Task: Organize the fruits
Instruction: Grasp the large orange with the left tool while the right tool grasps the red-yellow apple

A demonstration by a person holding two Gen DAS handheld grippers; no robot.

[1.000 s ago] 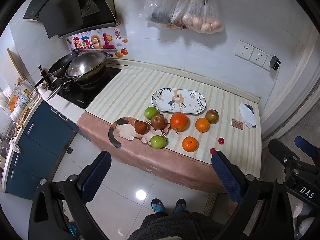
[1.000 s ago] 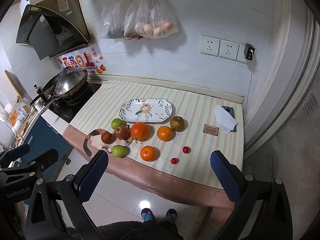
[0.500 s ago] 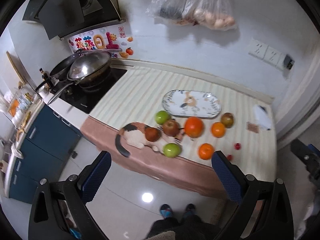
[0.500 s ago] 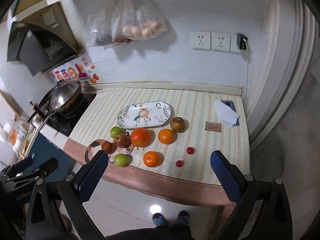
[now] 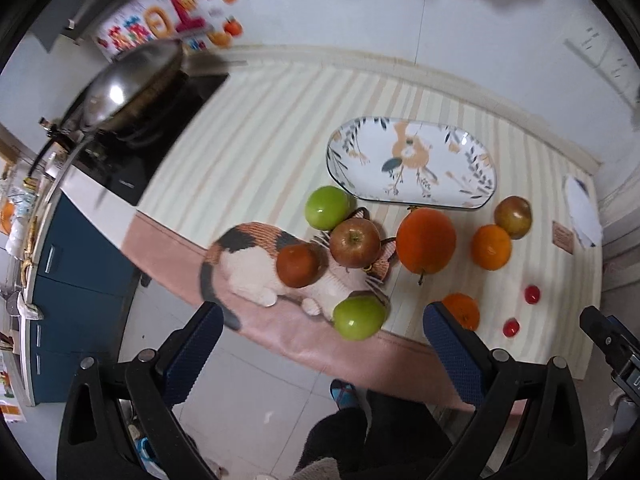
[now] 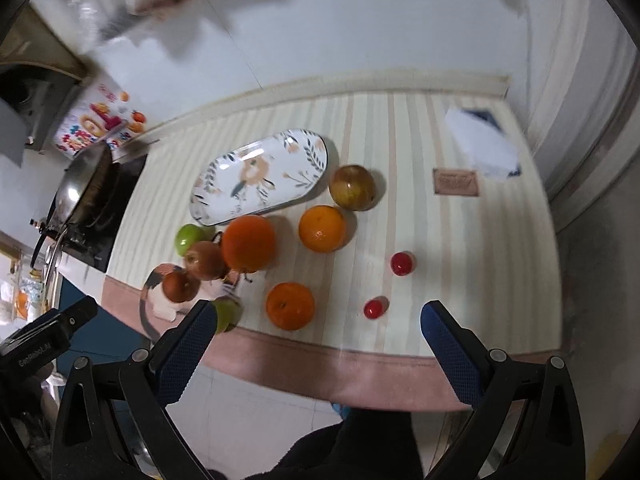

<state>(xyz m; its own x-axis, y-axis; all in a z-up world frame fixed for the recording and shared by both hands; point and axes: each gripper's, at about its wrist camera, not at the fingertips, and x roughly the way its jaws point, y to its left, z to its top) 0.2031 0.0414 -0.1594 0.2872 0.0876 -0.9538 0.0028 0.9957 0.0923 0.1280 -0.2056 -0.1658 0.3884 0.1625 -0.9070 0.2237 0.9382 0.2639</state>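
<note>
Nearest, at the bottom of each wrist view, both claws are released and grasp nothing: the left claw (image 5: 320, 344) and the right claw (image 6: 316, 340) each show two blue pads spread wide over tiled floor (image 5: 256, 392), just short of the desk's front edge (image 6: 360, 364), where a pink cloth border hangs down.

Just past that edge, in the left view, a green apple (image 5: 358, 317) lies between the left claw's pads, and a small orange (image 5: 464, 310) sits half hidden behind the right-hand pad. In the right view that small orange (image 6: 290, 306) and a cherry tomato (image 6: 374, 309) lie between the pads, with a second cherry tomato (image 6: 401, 263) a little farther back. Open striped cloth runs right of the tomatoes toward the desk's right edge.

Mid-frame, a cat-shaped mat (image 5: 256, 268) carries a brown-red fruit (image 5: 298, 265) and a red apple (image 5: 354, 242), touching or nearly so. Beside them sit a large orange (image 5: 426, 240), a medium orange (image 5: 491, 247), a reddish-green apple (image 5: 513, 216) and a second green apple (image 5: 326, 207).

Beyond the fruit, an oval patterned plate (image 5: 412, 164) holds nothing; the second green apple and large orange lie just beside its near rim.

Farther back, upper left, a wok (image 5: 132, 88) stands on a black cooktop (image 5: 132, 168). A white tissue (image 6: 480, 144) and a brown card (image 6: 456, 182) lie at the right, before the tiled wall (image 6: 320, 28).
</note>
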